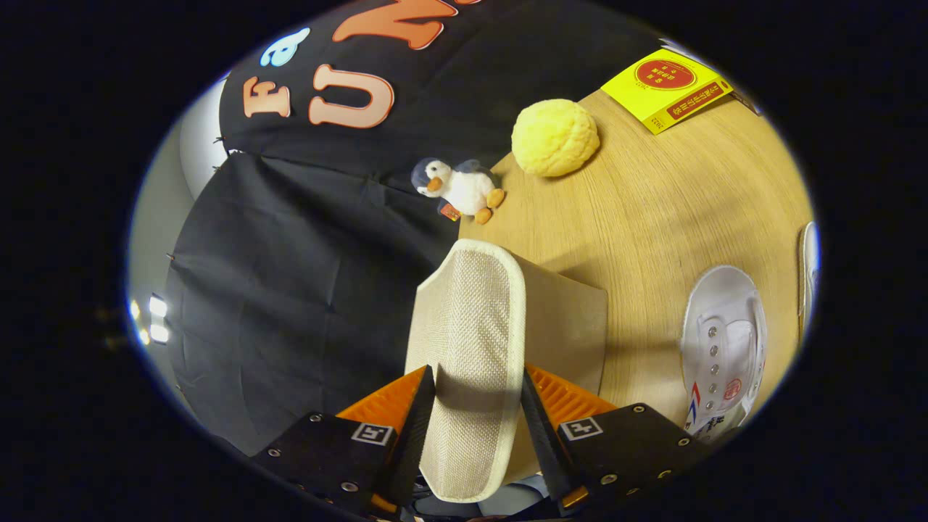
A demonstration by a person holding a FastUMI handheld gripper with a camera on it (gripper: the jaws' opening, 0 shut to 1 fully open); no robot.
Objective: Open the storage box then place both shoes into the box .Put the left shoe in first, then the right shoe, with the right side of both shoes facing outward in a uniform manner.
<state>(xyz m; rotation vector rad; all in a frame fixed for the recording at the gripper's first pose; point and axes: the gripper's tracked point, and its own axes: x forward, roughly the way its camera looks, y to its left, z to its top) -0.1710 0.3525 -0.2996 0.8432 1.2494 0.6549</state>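
While the lid [471, 348] of the storage box [565, 326] stands between the two fingers, the opening step looks under way rather than finished: the woven flap is tilted up on edge, with the box's plain side showing just behind it. To the left hangs the black cloth wall. Just beyond the lid, at the table's edge, lies a small toy penguin [460, 188], and beside it a yellow ball [554, 138]; farther on rests a yellow booklet [667, 87]. To the right of the box, on the wooden table [652, 217], a white shoe [721, 348] lies on its side, and a sliver of a second shoe [808, 275] shows past it. Neither shoe is in the box, so both placements remain, left one first. The gripper [475, 406] is clamped on the lid, fingers held apart only by its thickness, each pressing a face of the flap.
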